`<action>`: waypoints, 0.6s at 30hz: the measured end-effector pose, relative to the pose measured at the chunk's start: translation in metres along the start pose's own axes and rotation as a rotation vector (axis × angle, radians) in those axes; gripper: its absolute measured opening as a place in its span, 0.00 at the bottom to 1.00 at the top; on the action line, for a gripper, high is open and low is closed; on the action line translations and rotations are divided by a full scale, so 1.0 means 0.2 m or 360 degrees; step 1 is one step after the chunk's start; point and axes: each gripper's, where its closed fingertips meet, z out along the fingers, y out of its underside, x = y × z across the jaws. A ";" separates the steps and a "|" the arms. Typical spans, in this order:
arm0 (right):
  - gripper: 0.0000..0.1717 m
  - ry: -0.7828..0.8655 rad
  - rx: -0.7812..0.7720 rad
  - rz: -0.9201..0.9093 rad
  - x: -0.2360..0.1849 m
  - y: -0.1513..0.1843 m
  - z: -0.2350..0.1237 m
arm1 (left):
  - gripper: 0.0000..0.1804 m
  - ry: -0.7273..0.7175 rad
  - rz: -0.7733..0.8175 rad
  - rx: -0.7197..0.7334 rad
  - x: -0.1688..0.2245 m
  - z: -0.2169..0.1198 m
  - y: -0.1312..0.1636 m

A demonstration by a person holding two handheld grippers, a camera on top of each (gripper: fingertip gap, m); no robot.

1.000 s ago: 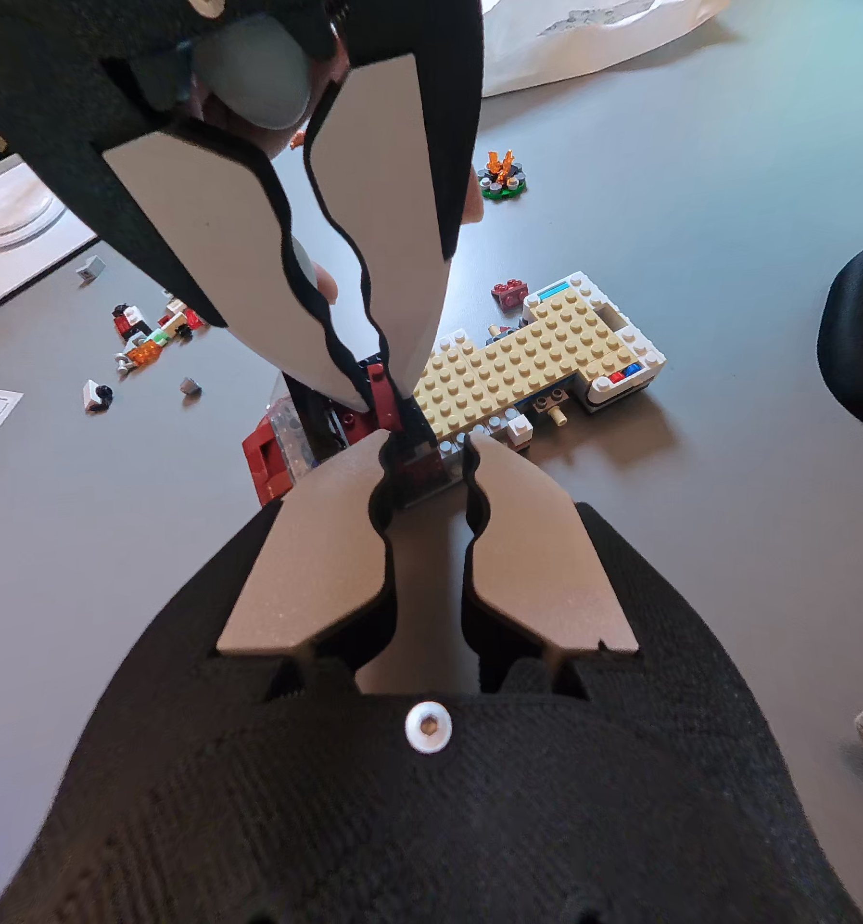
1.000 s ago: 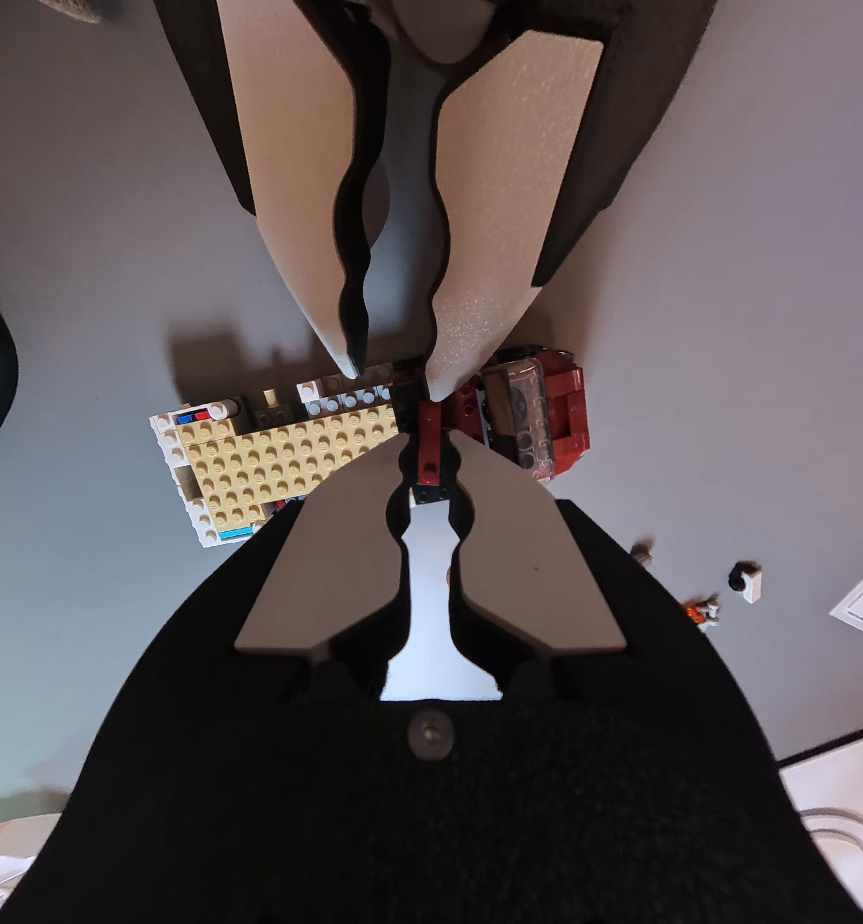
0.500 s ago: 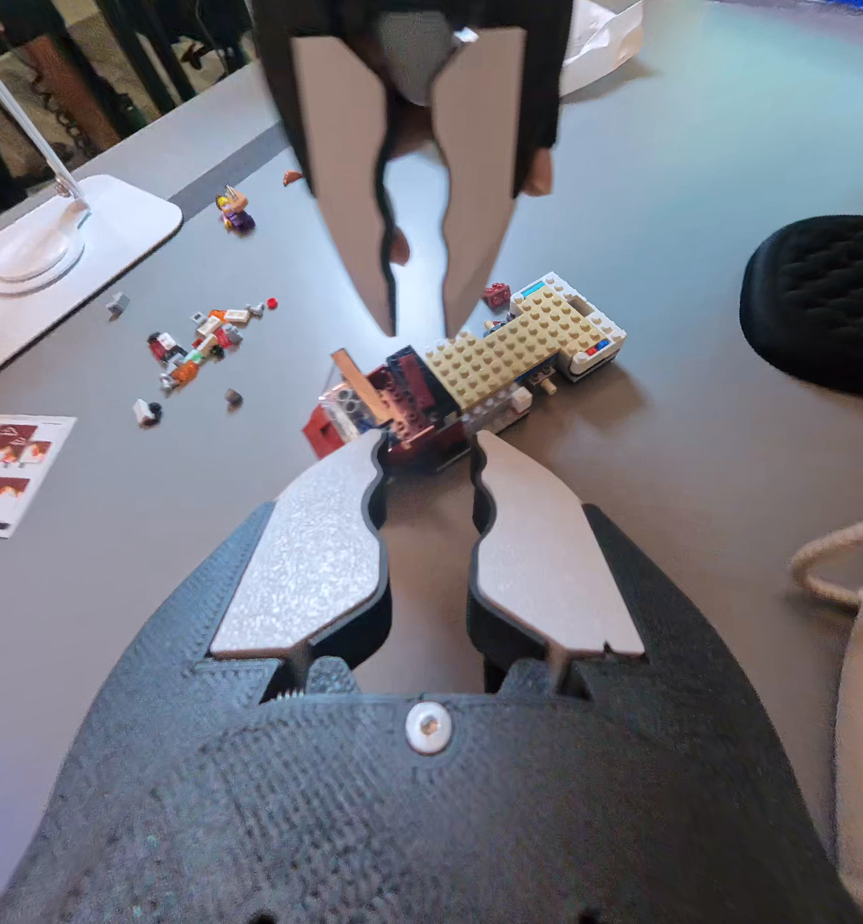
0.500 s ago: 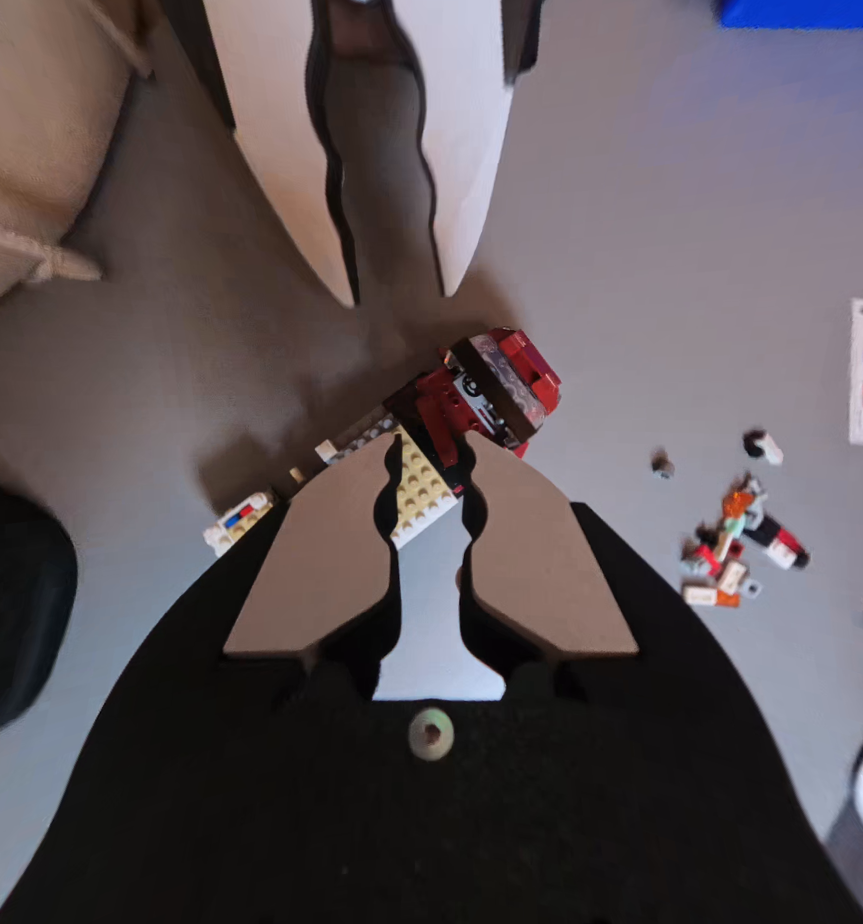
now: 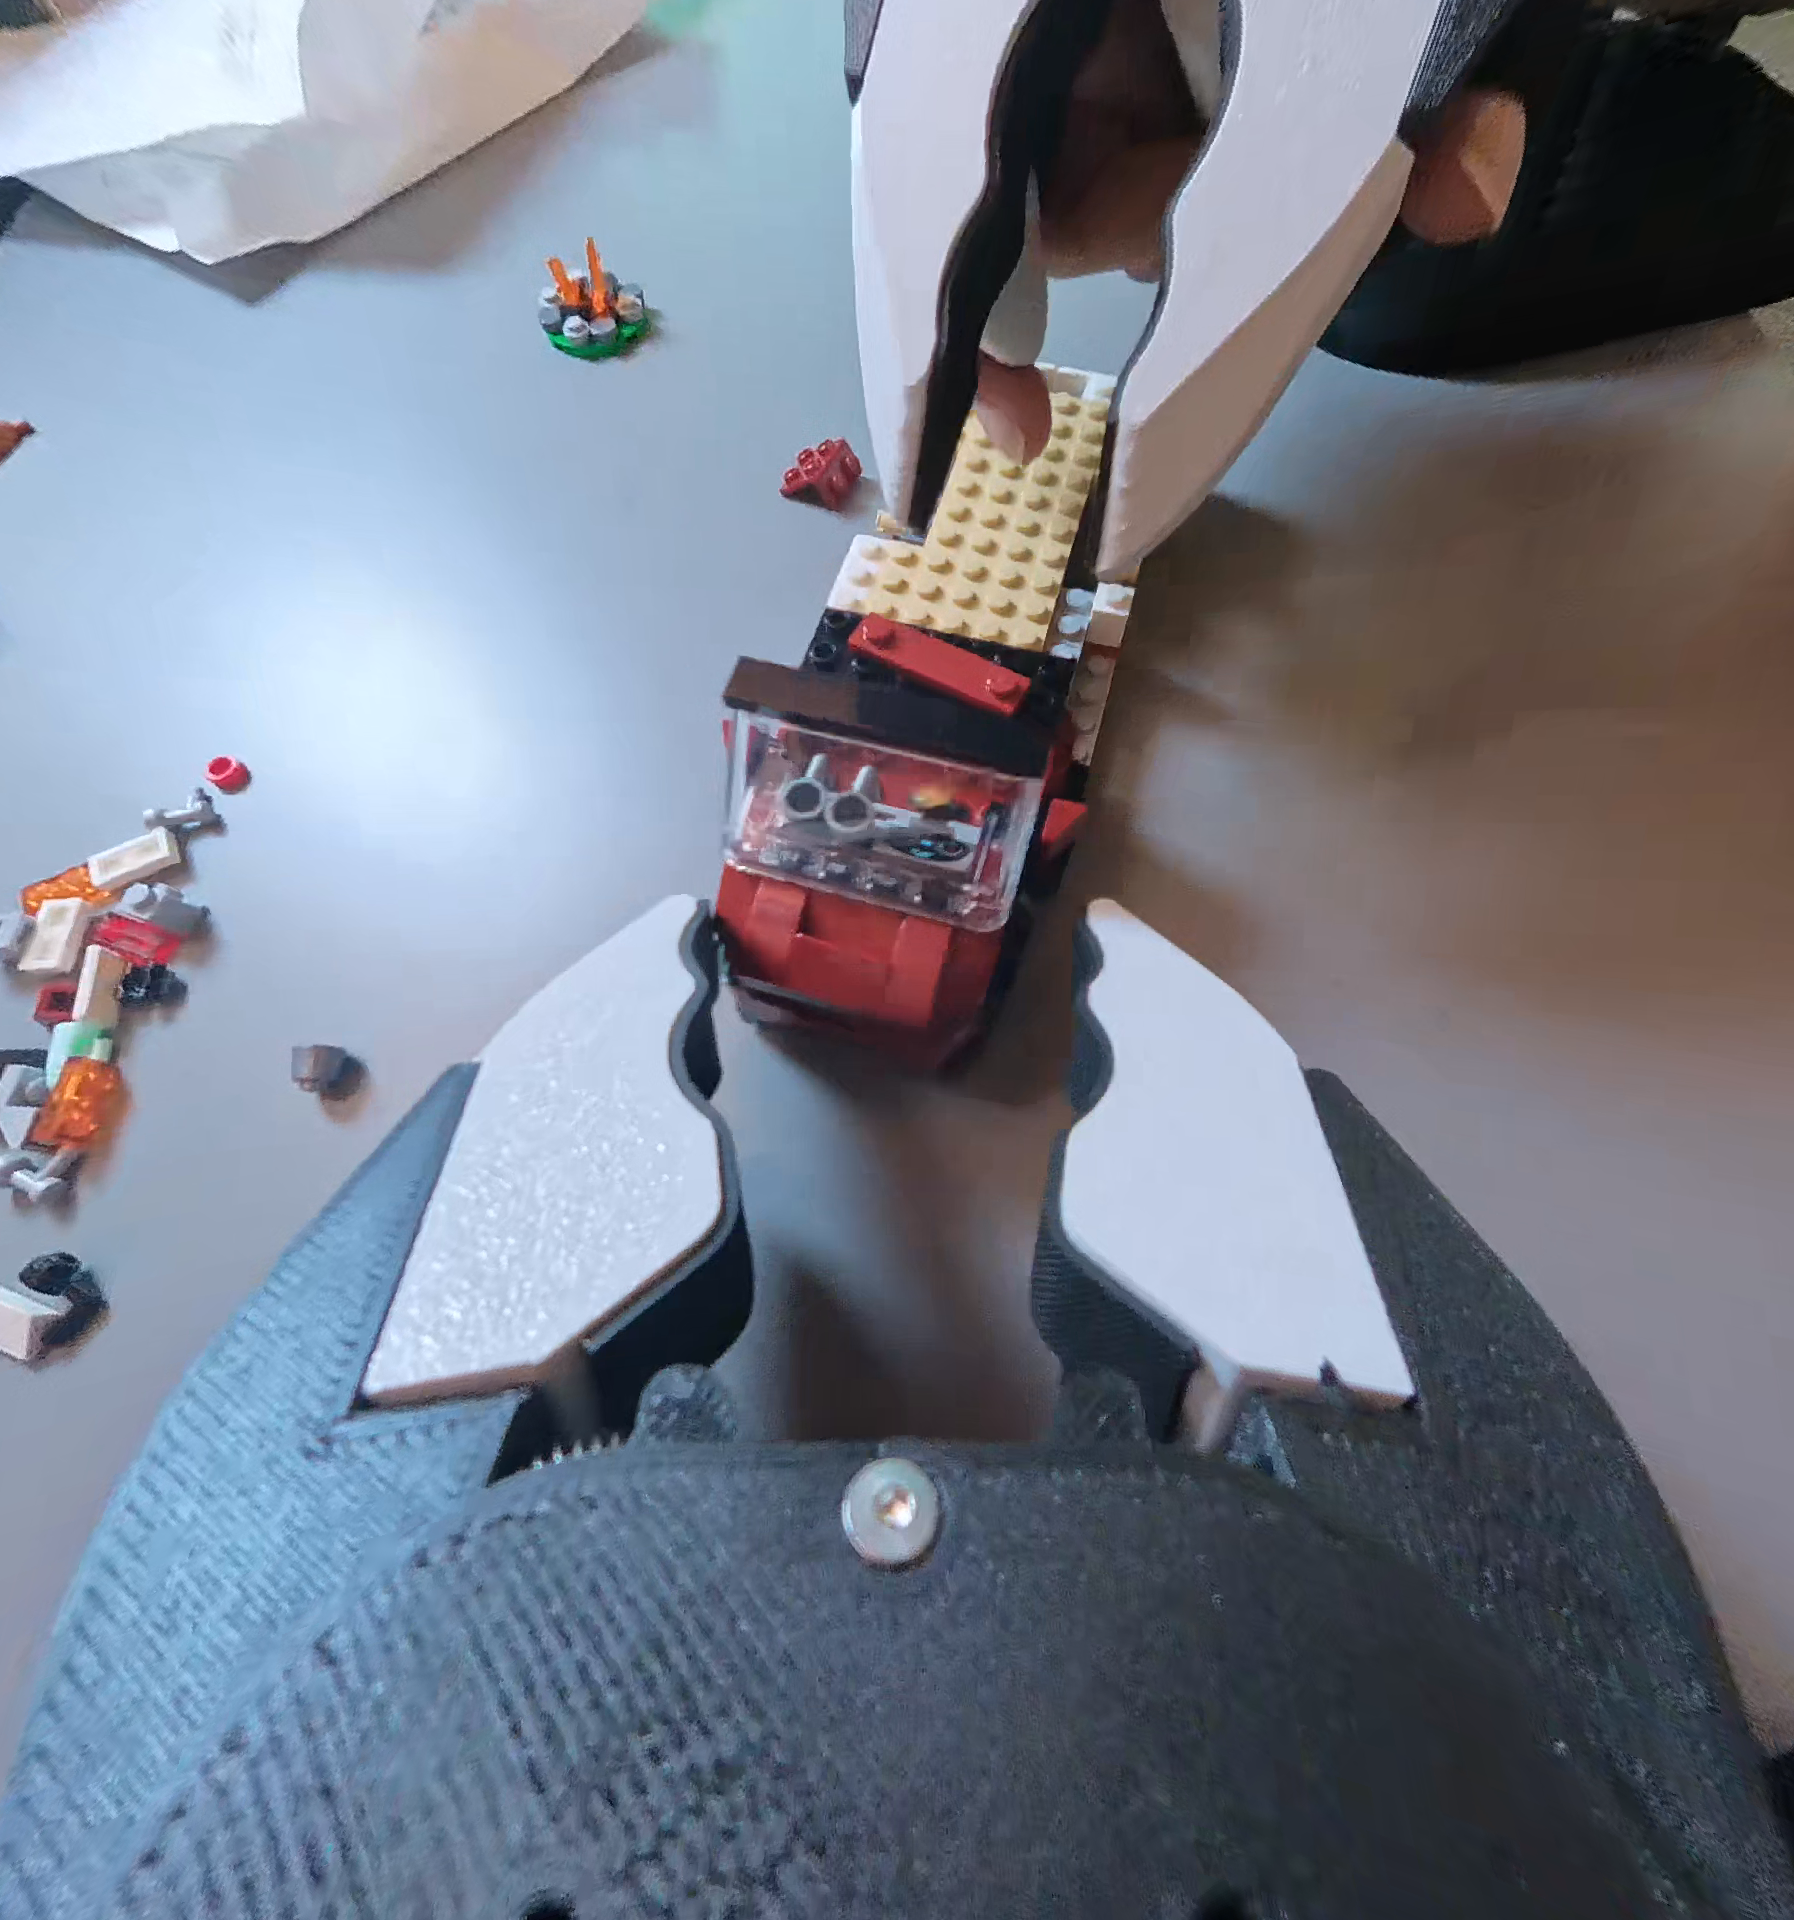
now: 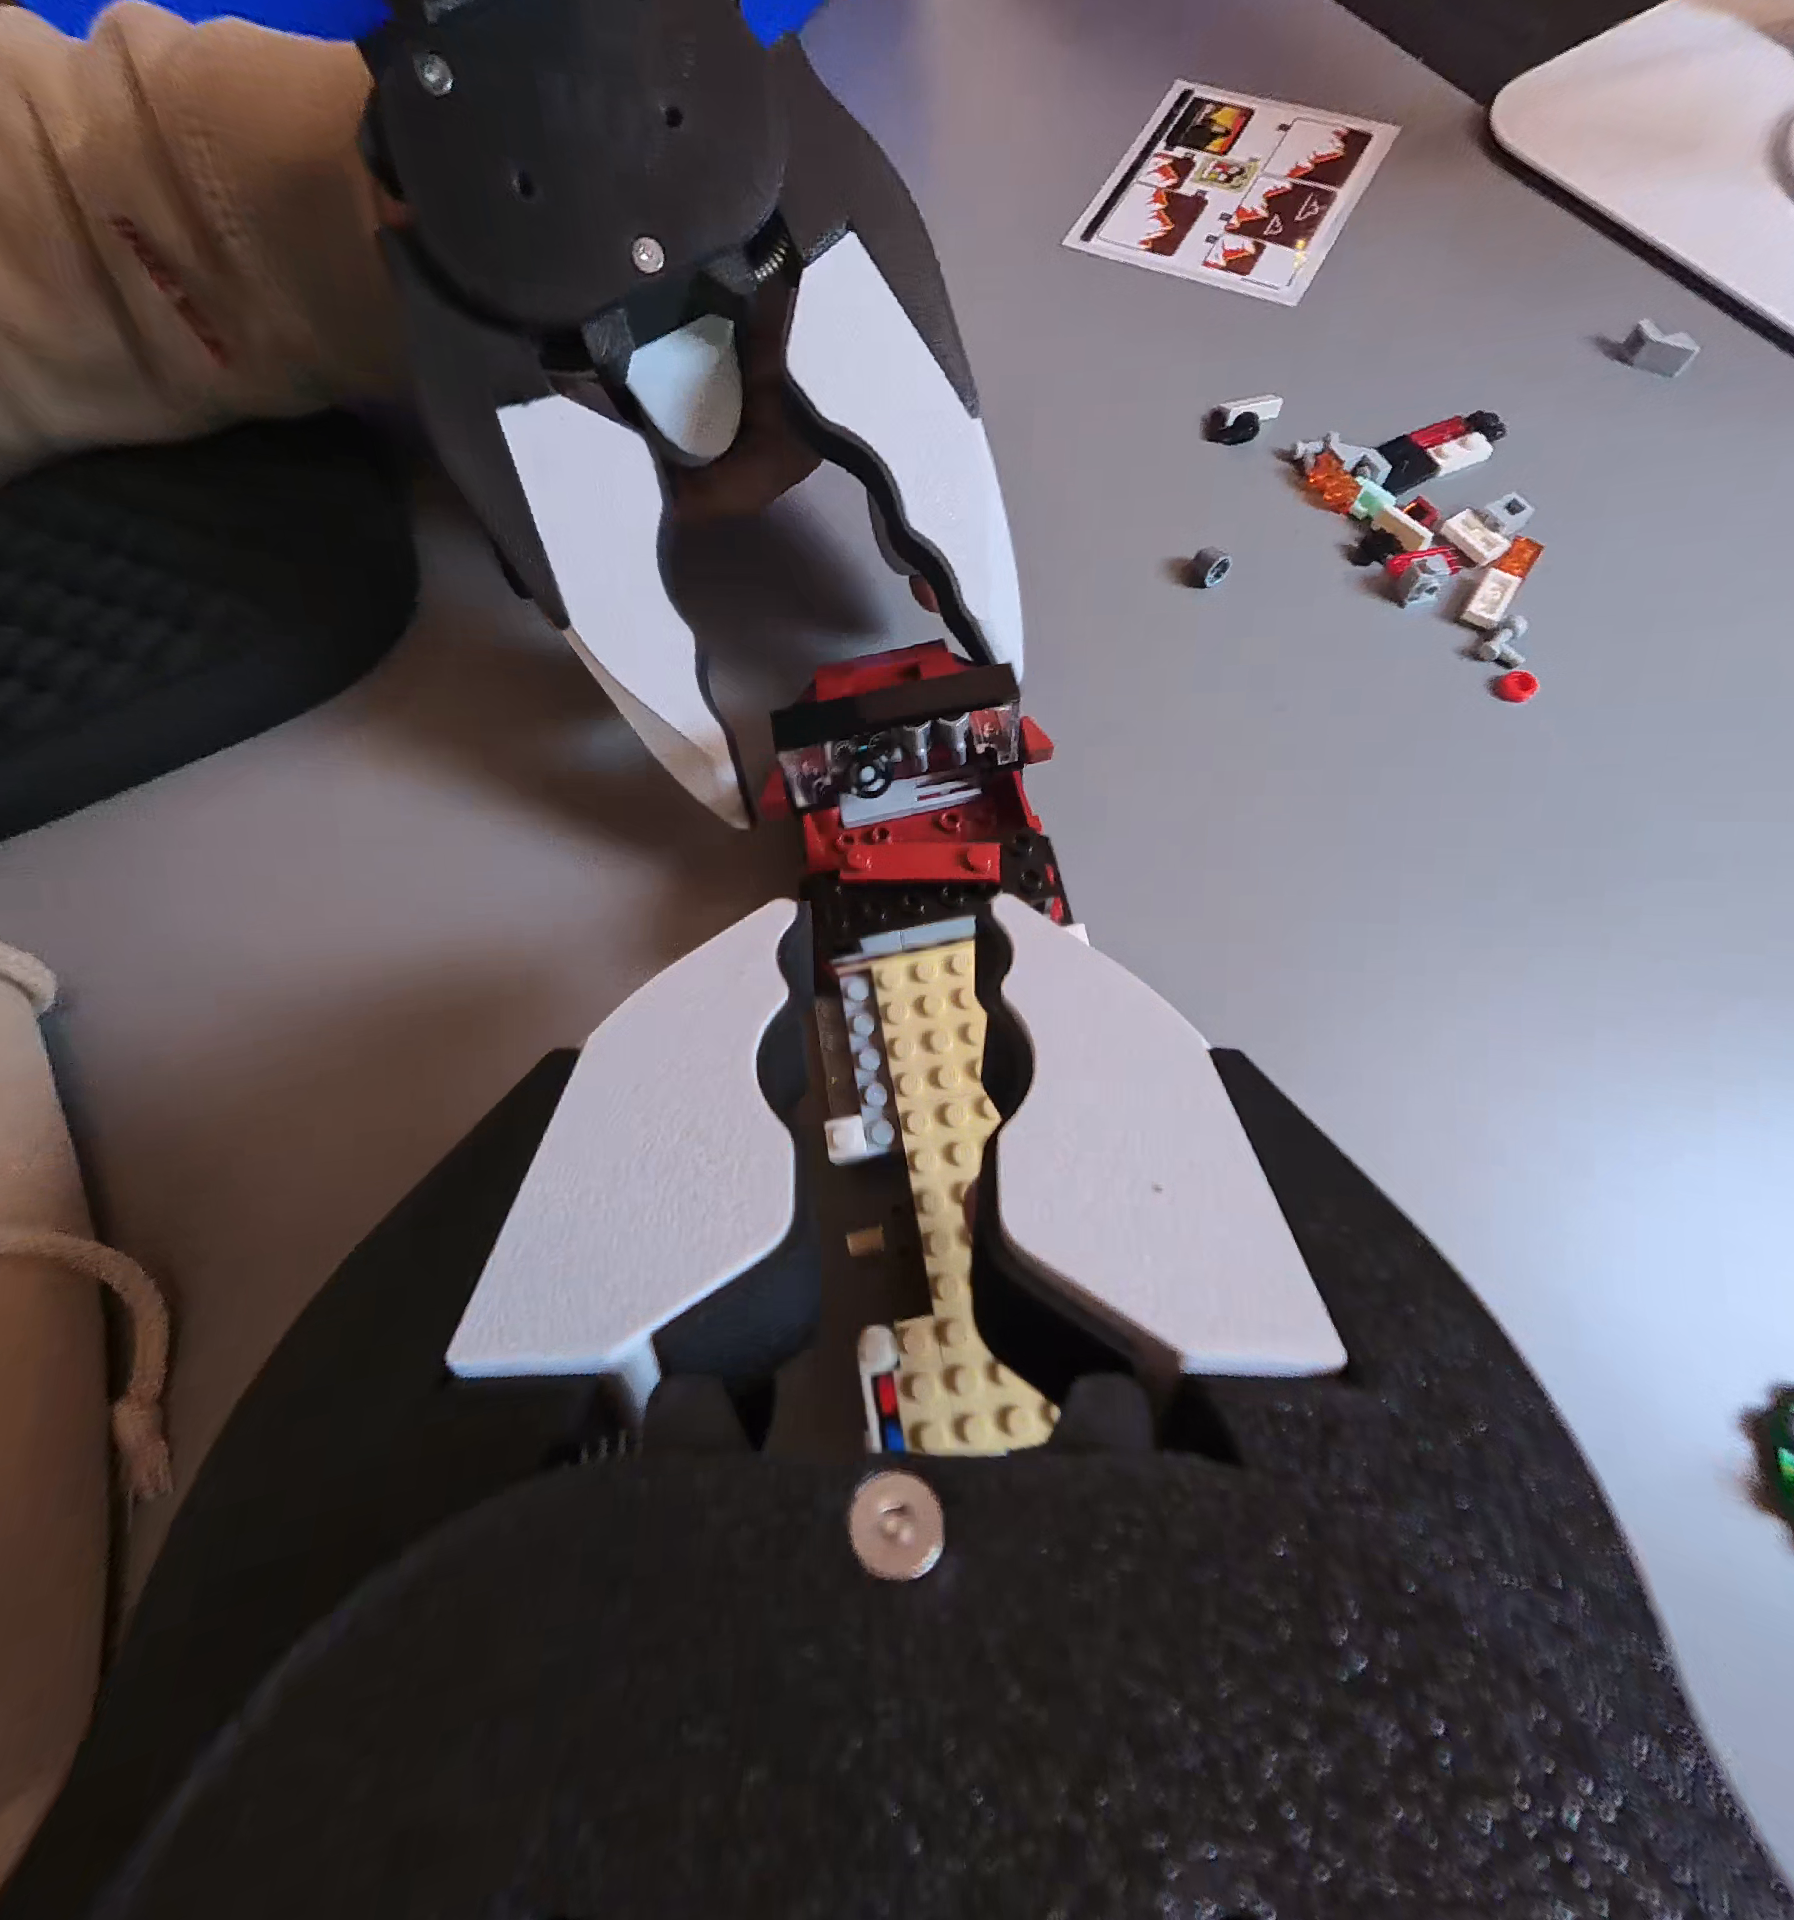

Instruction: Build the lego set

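i see my left gripper [image 5: 893, 925] with its jaws wide around the red nose of a toy truck built of red, black and tan plastic bricks [image 5: 934, 790] on the grey worktop [image 5: 405, 623], the right side visibly clear of it. my right gripper [image 6: 898, 920] has its jaws narrower, straddling the truck's tan studded bed; whether they press it i cannot tell. loose small bricks [image 5: 72, 997] lie to the left.
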 end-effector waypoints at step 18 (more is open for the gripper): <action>0.18 0.0083 -0.0160 -0.0038 -0.03 0.01 0.05 | 0.31 -0.0064 0.0123 0.0066 0.07 -0.01 0.00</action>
